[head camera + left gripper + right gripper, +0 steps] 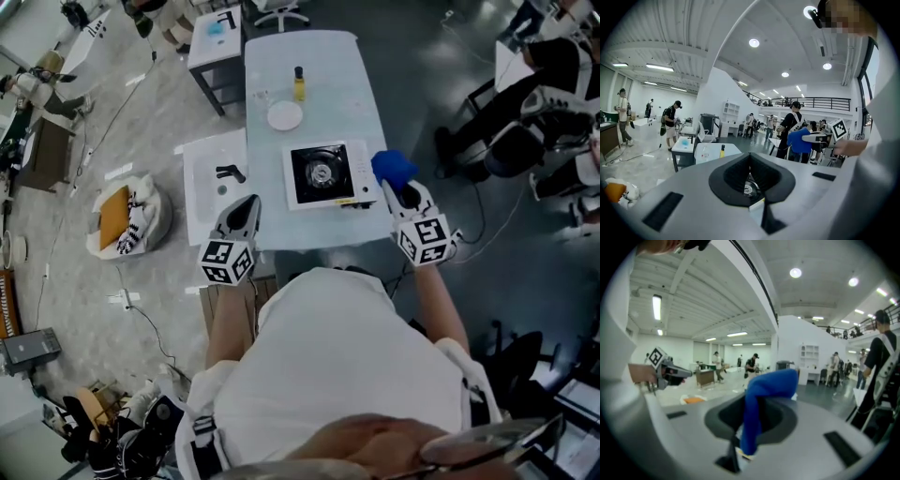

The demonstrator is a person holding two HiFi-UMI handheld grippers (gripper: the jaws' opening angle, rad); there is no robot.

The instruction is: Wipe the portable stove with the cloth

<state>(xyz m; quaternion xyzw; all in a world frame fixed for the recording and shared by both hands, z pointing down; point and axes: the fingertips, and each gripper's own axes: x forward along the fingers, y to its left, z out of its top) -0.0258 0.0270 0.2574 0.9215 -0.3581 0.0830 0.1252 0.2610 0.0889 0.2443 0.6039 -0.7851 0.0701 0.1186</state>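
The portable stove (323,173), white with a black top and a round burner, sits on the long white table (319,66) near its front edge. My right gripper (403,190) hovers just off the stove's right side, shut on a blue cloth (393,167). In the right gripper view the cloth (766,385) droops from between the jaws of the right gripper (749,427). My left gripper (244,208) hangs at the table's front left corner, left of the stove, jaws together and empty. In the left gripper view a bit of the burner (748,189) shows through the hollow of the left gripper (750,159).
Behind the stove stand a white plate (285,115), a yellow bottle (299,84) and a clear glass (261,97). A low white side table (208,192) with a black object (230,172) adjoins at left. A bag (129,217) lies on the floor. People sit at right (525,94).
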